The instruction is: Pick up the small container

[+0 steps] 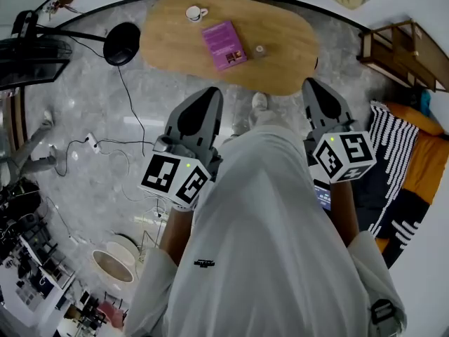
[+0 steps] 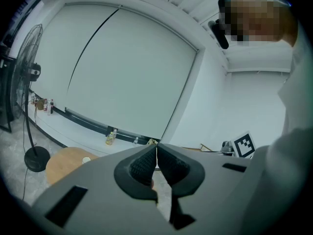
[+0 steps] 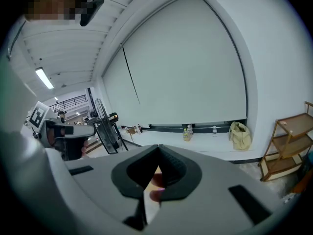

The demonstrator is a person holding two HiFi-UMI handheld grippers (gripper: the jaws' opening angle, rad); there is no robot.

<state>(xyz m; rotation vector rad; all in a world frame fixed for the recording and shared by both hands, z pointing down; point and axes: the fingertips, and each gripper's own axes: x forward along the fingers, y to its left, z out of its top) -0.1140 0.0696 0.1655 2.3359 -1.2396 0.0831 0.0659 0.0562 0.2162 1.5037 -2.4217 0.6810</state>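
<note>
The small container (image 1: 260,49), a little beige round pot, stands on the oval wooden table (image 1: 280,27) near its right half. A purple book (image 1: 224,44) lies to its left and a white cup (image 1: 196,12) sits further back. My left gripper (image 1: 209,93) and right gripper (image 1: 313,86) are held in front of the body, short of the table's near edge, both pointing at it. In the left gripper view the gripper (image 2: 156,148) has its jaws meeting at the tips, with nothing between them. The right gripper (image 3: 157,150) is likewise shut and empty.
A fan's black round base (image 1: 121,43) and cables (image 1: 105,146) lie on the grey floor at left. A wooden shelf (image 1: 403,51) stands at right, with a striped cushion (image 1: 393,153) on an orange seat below it. Clutter fills the lower left corner.
</note>
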